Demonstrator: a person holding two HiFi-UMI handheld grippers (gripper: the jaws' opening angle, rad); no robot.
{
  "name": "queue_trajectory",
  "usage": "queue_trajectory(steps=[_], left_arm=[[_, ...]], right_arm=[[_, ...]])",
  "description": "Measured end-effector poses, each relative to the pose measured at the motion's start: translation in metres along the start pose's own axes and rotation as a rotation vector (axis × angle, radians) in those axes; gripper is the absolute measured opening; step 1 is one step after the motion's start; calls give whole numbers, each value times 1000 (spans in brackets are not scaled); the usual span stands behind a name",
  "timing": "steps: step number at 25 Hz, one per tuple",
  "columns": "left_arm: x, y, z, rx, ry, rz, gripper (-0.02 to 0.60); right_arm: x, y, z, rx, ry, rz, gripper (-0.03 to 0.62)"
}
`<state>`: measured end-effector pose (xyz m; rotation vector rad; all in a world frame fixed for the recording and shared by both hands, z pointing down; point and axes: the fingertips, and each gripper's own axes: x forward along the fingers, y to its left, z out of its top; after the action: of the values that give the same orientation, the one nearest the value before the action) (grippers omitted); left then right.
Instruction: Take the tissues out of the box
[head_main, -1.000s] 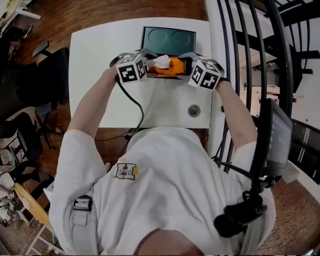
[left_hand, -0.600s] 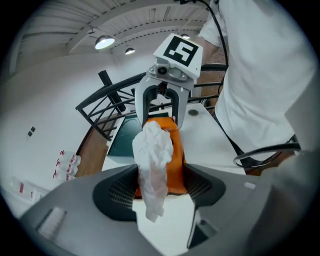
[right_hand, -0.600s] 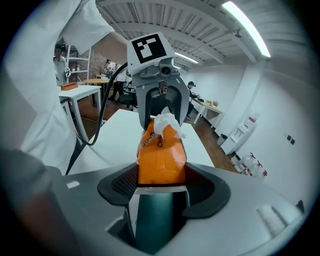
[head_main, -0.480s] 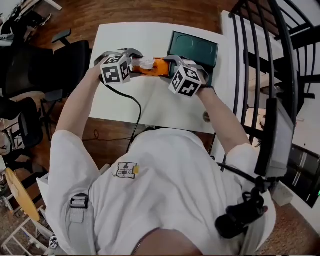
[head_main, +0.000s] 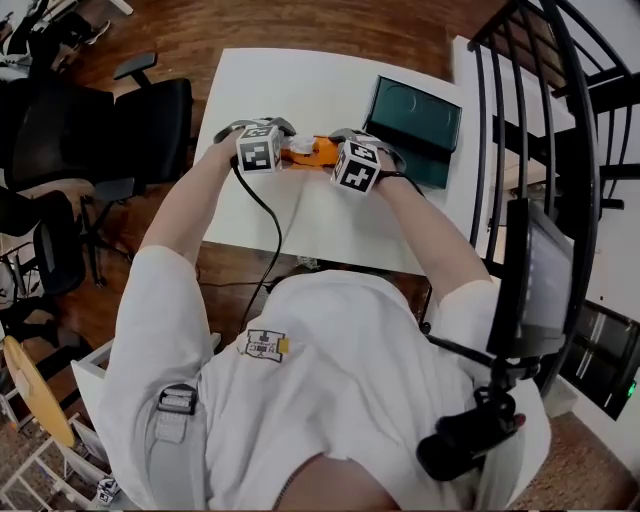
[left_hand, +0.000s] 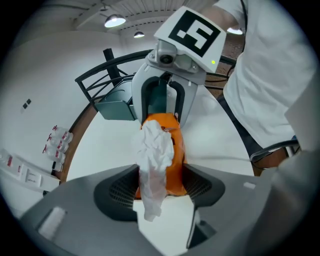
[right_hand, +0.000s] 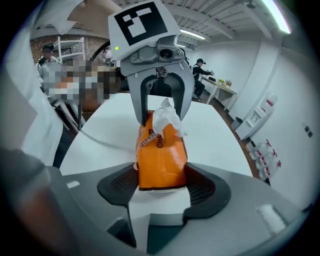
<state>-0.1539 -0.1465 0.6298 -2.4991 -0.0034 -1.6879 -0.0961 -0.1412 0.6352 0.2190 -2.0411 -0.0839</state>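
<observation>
An orange tissue pack (head_main: 318, 151) hangs between my two grippers, just above the white table (head_main: 300, 80). A crumpled white tissue (left_hand: 152, 160) sticks out of its top slot and droops toward the left gripper. My left gripper (left_hand: 161, 186) clamps one end of the pack (left_hand: 172, 165), its pads against both sides. My right gripper (right_hand: 161, 182) clamps the other end (right_hand: 160, 160) the same way. In the head view the left gripper (head_main: 283, 142) and right gripper (head_main: 337, 147) face each other across the pack.
A dark green case (head_main: 415, 118) lies on the table to the right of the pack. A black cable (head_main: 265, 215) runs from the left gripper over the near table edge. Black chairs (head_main: 150, 120) stand at the left and a black railing (head_main: 520, 110) at the right.
Both grippers and the pack have shifted left, from in front of the green case to beside it. The hold on the pack looks the same.
</observation>
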Motion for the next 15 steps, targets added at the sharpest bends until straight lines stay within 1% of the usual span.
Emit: queue_trajectory(steps=[4, 7, 9, 10, 11, 12, 13, 15], left_arm=[[1, 1, 3, -6, -21, -5, 284], [-7, -5, 0, -5, -16, 4, 306], [-23, -5, -5, -2, -26, 37, 325], [-34, -5, -6, -13, -48, 67, 325], [-48, -5, -7, -39, -87, 104, 325], [-63, -7, -6, -84, -145, 148, 325], [-78, -11, -3, -146, -225, 195, 325], [-105, -27, 7, -308, -430, 281, 324]], right_arm=[[0, 0, -2, 16, 2, 16, 296], [-8, 5, -1, 16, -30, 38, 344], [-27, 2, 2, 28, -76, 13, 353], [-41, -1, 5, 45, -112, -13, 353], [-57, -2, 9, 74, -160, -42, 353], [-75, 1, 13, 118, -218, -68, 351], [-92, 8, 17, 174, -282, -88, 336], [-119, 32, 21, 307, -411, -103, 305]])
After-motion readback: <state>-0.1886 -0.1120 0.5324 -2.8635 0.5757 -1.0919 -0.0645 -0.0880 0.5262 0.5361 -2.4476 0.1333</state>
